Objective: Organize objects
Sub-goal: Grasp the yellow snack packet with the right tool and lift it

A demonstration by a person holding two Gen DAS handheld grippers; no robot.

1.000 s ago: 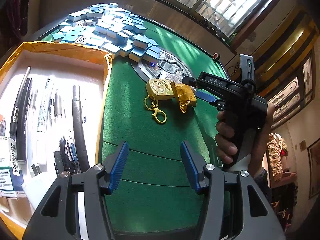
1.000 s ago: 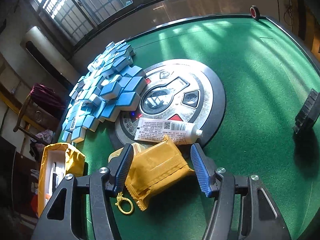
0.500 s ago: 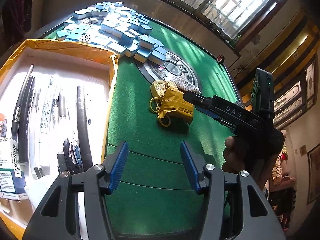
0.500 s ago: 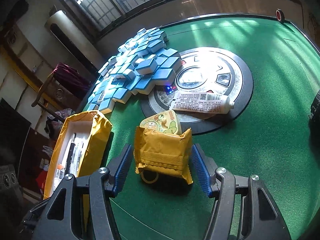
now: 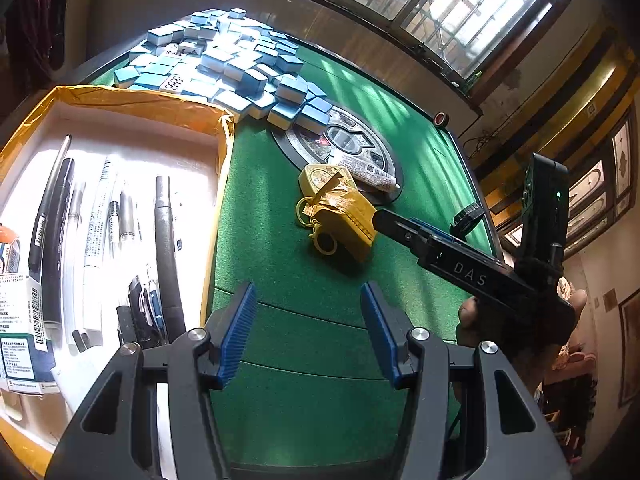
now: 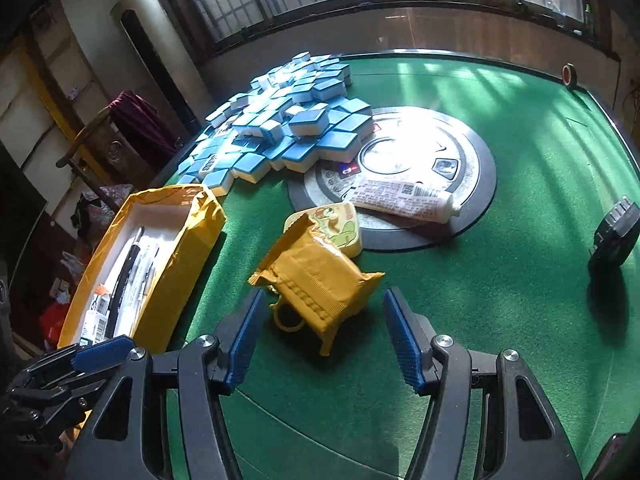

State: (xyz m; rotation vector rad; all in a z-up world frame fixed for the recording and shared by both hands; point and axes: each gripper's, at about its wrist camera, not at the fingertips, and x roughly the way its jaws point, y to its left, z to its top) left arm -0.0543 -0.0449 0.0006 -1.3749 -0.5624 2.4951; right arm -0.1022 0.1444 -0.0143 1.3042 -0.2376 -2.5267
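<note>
A crumpled yellow packet (image 6: 316, 276) lies on the green felt, partly over a gold key ring (image 6: 286, 320) and against a yellow cartoon tag (image 6: 340, 226). My right gripper (image 6: 324, 304) is open, its blue pads apart from the packet, whose near corner lies between the fingertips. From the left wrist view the right gripper (image 5: 380, 218) points at the packet (image 5: 344, 216) from the right, held by a hand. My left gripper (image 5: 308, 300) is open over bare felt with nothing between its fingers. A white tube (image 6: 404, 200) rests on the round centre plate.
A yellow-wrapped box (image 5: 120, 100) with several pens stands at the left. Several blue-and-white mahjong tiles (image 6: 288, 124) are heaped behind it. A black device (image 6: 614, 232) sits at the right and a red tape roll (image 6: 569, 74) near the far table rim.
The right gripper slid the packet a little toward the box, rolled, and drew back, so the packet now lies mostly ahead of its fingertips. The left gripper stayed put.
</note>
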